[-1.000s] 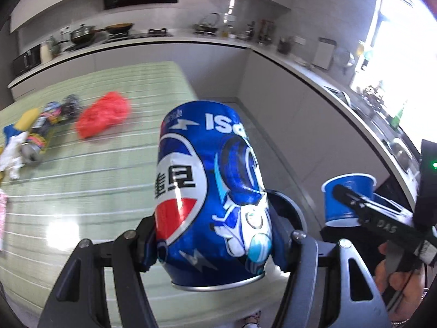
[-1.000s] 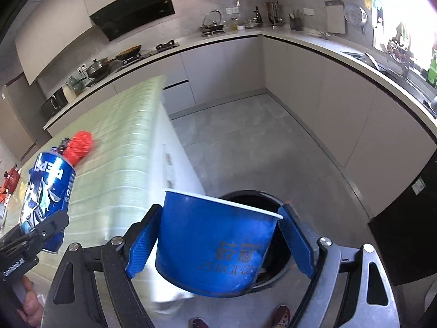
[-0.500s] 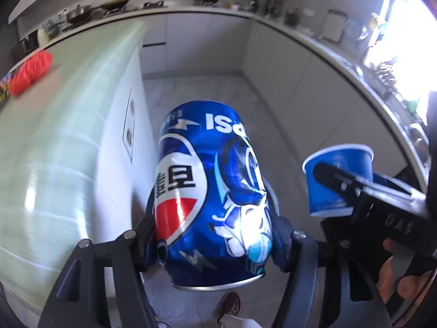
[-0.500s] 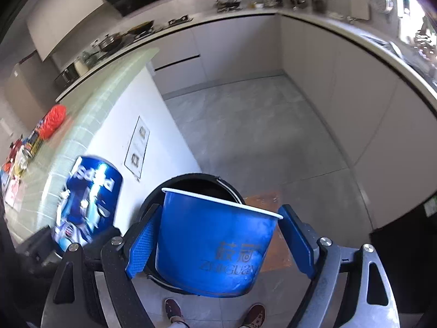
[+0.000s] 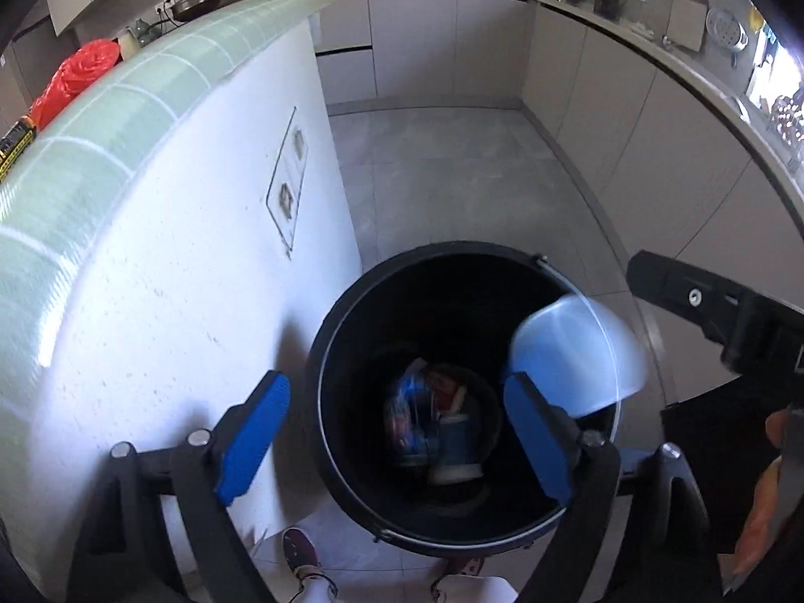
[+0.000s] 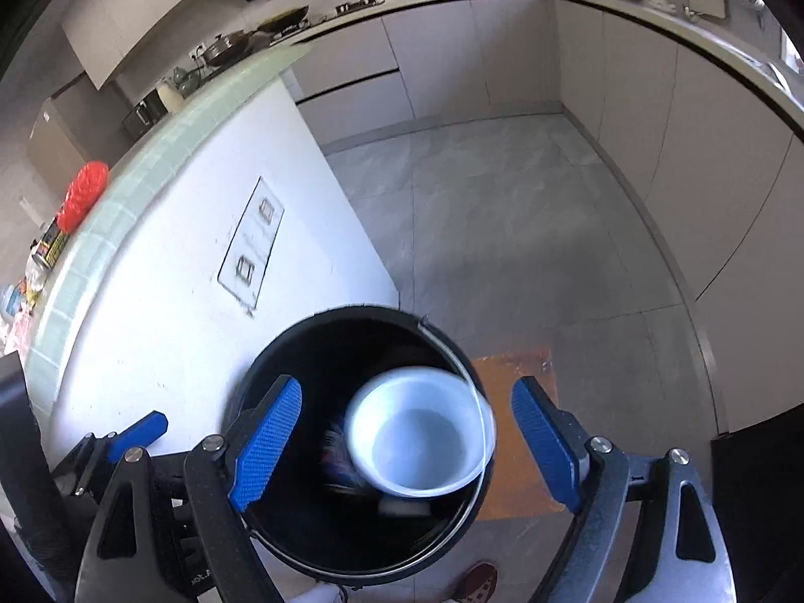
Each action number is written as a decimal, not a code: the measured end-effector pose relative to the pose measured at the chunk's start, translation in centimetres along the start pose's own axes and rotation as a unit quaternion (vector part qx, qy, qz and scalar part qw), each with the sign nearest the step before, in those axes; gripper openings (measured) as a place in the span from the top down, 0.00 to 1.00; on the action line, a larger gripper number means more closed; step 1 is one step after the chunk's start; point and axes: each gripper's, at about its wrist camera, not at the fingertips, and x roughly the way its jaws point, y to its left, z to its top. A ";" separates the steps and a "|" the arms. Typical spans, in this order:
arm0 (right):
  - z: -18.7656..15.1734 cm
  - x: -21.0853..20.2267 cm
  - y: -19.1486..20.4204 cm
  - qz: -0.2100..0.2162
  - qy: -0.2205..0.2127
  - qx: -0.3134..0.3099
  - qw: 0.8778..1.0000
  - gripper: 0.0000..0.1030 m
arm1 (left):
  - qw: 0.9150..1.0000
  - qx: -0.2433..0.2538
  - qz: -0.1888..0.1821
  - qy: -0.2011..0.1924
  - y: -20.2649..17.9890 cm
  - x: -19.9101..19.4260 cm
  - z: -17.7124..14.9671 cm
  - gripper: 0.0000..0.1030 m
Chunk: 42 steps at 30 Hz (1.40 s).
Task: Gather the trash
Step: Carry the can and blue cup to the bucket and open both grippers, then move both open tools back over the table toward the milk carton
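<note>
Far left, on the pale green tiled counter point(image 5: 115, 115), a crumpled red bag point(image 5: 75, 78) sits by the edge next to a yellow-and-black wrapper point(image 5: 15, 145); more small litter lies further along that top in the right wrist view, too small to make out. The counter's white end panel point(image 5: 166, 301) drops to the floor, with a framed socket plate point(image 5: 289, 181) set in it. A black bin point(image 5: 346, 452) stands on the grey tiles just beside that panel, its thin wire handle lying along the rim. An orange mat point(image 6: 522, 432) lies on the floor beyond the bin. Pale cabinets and a worktop with pans and a kettle run round the back and right of the room. The person's shoes point(image 5: 301, 553) show at the foot of the bin.

The left gripper point(image 5: 397, 437) hangs over the bin mouth, jaws just sprung apart and nothing between them. A blue can point(image 5: 409, 419) lies blurred at the bottom of the bin among other rubbish.

The right gripper point(image 6: 407, 437) is likewise spread wide and empty above the bin. A paper cup point(image 6: 419, 439), white inside, is under it within the bin's rim, mouth up and slightly tilted, blurred. Nothing stands between either gripper and the bin.
</note>
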 end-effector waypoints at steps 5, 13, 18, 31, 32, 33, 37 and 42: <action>1.1 -2.6 0.8 -0.020 -0.017 -0.003 1.000 0.15 | 1.000 0.005 -0.024 -0.017 0.1 -2.8 0.5 0.14; 1.2 -8.3 1.6 -0.093 -0.035 0.009 0.995 0.15 | 0.996 0.044 -0.072 -0.036 -1.5 -7.8 1.8 0.14; 0.7 -12.4 1.4 -0.123 -0.056 0.037 0.990 0.15 | 0.993 0.061 -0.081 -0.057 -2.0 -11.1 2.4 0.14; 1.1 -21.6 4.5 -0.168 -0.133 0.056 0.975 0.15 | 0.987 0.055 -0.090 -0.122 0.8 -16.9 5.2 0.13; 1.3 -21.7 5.6 -0.161 -0.136 0.049 0.976 0.15 | 0.987 0.049 -0.086 -0.128 1.5 -17.3 5.3 0.13; 1.6 -21.6 6.9 -0.152 -0.139 0.038 0.978 0.15 | 0.987 0.043 -0.081 -0.134 2.6 -17.8 5.4 0.13; 2.5 -20.3 13.1 -0.117 -0.144 -0.004 0.983 0.15 | 0.986 0.003 -0.058 -0.155 8.5 -18.8 5.4 0.11; 3.1 -17.7 22.7 -0.068 -0.141 -0.052 0.986 0.15 | 0.985 -0.035 -0.011 -0.170 17.1 -19.2 4.4 0.10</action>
